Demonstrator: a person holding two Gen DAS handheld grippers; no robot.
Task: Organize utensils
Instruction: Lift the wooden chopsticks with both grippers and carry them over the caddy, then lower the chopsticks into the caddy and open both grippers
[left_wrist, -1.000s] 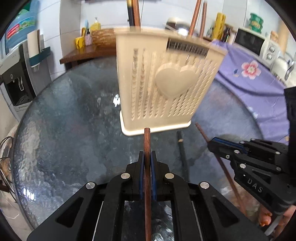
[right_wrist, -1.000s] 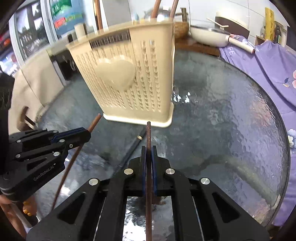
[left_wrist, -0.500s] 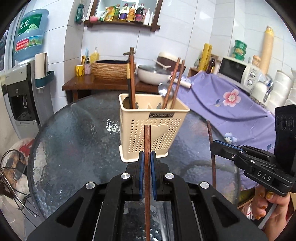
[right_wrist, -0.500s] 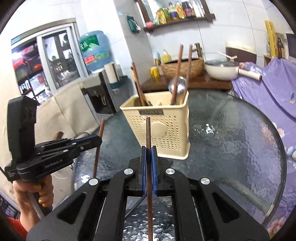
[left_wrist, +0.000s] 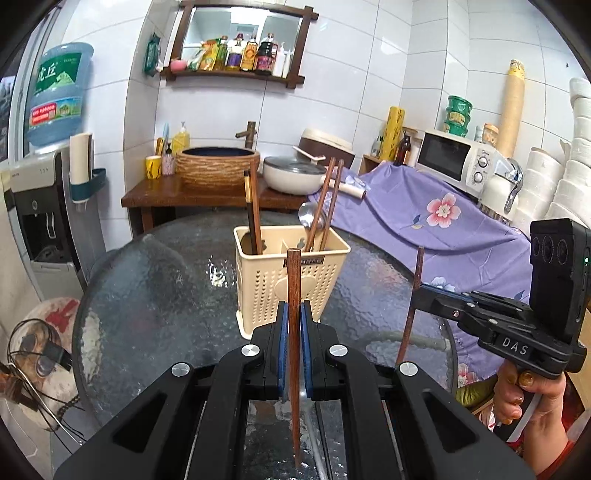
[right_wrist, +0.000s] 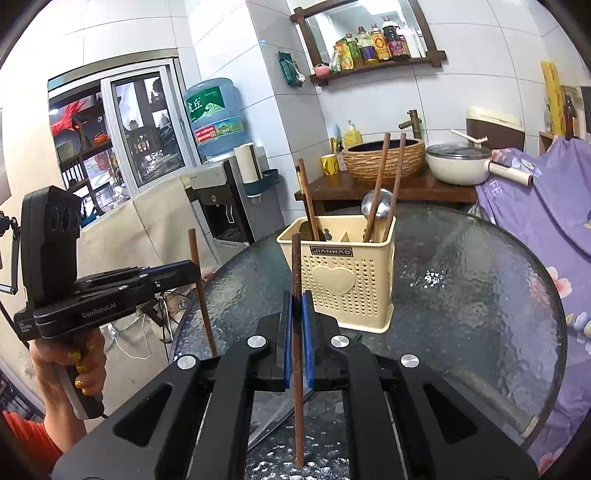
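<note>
Chopsticks: one in each gripper, both upright, raised above the glass table (left_wrist: 155, 295) on the near side of the cream utensil holder (left_wrist: 275, 284). Left gripper (left_wrist: 291, 325) jaws closed down to stick width on the left chopstick (left_wrist: 293, 288). Right gripper (right_wrist: 295, 317) pinches the right chopstick (right_wrist: 296, 280) the same way; from the left wrist view that stick stands to the right of the holder.

Holder sits mid-table with a divider. Left compartment has one dark stick; right compartment has two chopsticks and a steel spoon (right_wrist: 376, 206).

Handling, my read: thin stiff wood, very light, smooth, so it can pivot or slip between the flat pads. Grip is around mid-length with a long tail below, which looks OK for dropping in. Tip must clear the rim and the sticks already leaning inside. A knife blade (right_wrist: 280, 413) appears to lie on the glass under the right gripper.
</note>
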